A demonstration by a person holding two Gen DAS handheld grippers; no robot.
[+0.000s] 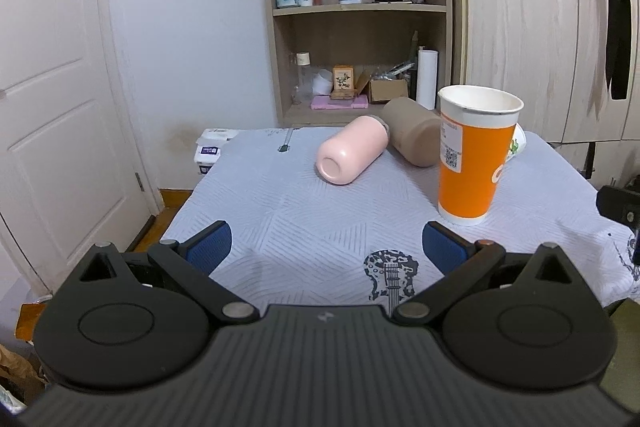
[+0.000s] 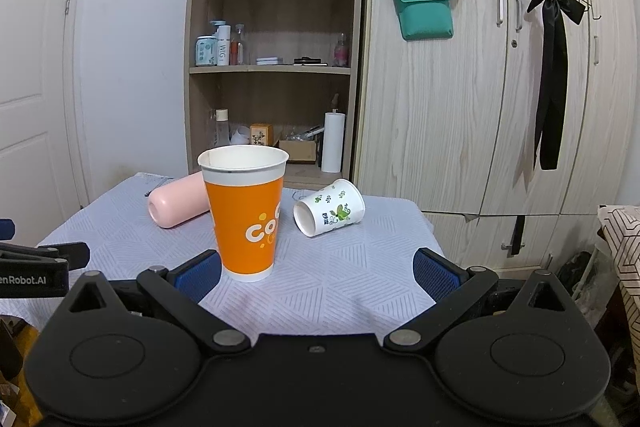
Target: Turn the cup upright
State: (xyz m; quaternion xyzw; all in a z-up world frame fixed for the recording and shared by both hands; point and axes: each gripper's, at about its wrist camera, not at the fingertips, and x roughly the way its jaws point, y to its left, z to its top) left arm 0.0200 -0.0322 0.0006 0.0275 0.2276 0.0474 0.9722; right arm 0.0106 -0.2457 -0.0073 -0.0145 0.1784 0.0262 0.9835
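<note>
An orange paper cup [image 1: 472,155] [image 2: 246,211] stands upright on the table. A pink cup [image 1: 352,155] [image 2: 178,205] lies on its side behind it. A tan cup [image 1: 412,135] lies on its side next to the pink one. A small white paper cup with green leaves [image 2: 330,207] lies on its side at the back right; only its edge [image 1: 518,143] shows in the left wrist view. My left gripper [image 1: 326,247] is open and empty, near the table's front. My right gripper [image 2: 316,273] is open and empty, just in front of the orange cup.
The table has a pale blue patterned cloth [image 1: 280,211] [image 2: 340,279]. A wooden shelf [image 1: 356,15] [image 2: 272,67] with bottles and boxes stands behind it, a wardrobe [image 2: 480,107] to the right, a white door [image 1: 52,87] to the left. The left gripper's body [image 2: 36,267] shows at the left edge.
</note>
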